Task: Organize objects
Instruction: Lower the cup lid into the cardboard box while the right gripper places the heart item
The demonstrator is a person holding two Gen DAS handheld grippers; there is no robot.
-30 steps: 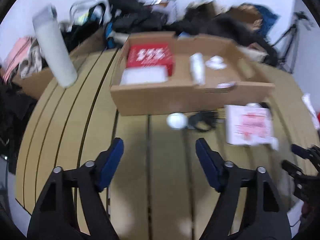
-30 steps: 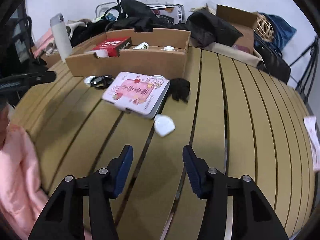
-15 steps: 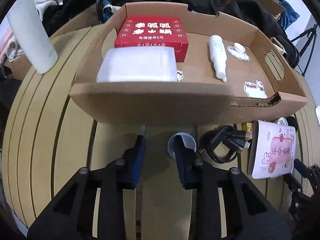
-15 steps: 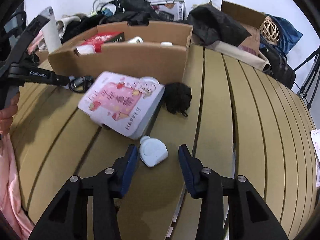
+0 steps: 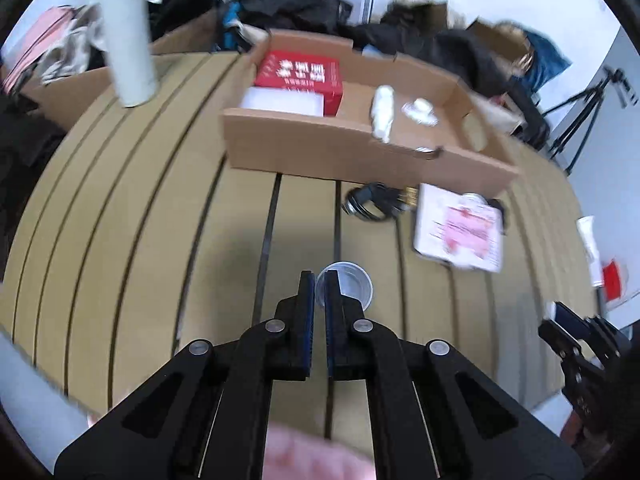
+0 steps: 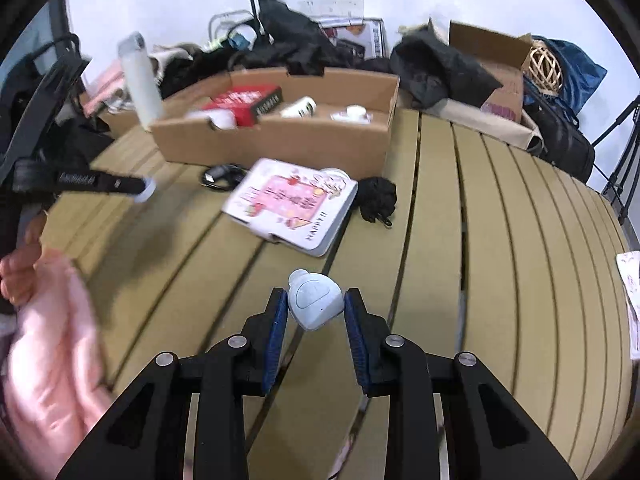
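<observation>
From the left wrist, the brown cardboard box (image 5: 360, 148) already has some things in it: a shiny red packet (image 5: 302, 80), a flat white pad (image 5: 282, 102) and a small white bottle (image 5: 382, 116) lying on its side. So part of the tidying looks done. In front of the box, a black cable (image 5: 374, 202) in a loose curl and a pink and white book (image 5: 460, 228) lie on the slatted table (image 5: 140, 220), which is smooth and tan. The left gripper (image 5: 319, 286) is squeezed tight on the thin rim of a small clear plastic cup (image 5: 348, 286). The cup is round and see-through, and it is in front of the box.

From the right wrist, the right gripper (image 6: 316, 306) has just been closing, and its blue pads press both sides of a little white case (image 6: 316, 306), smooth and rounded like a pebble. It is in front of the box too, nearer than the book. A soft black cloth lump (image 6: 376, 198) sits near the box's right corner. The cup, case, cable, book and lump likely remain to go in.
</observation>
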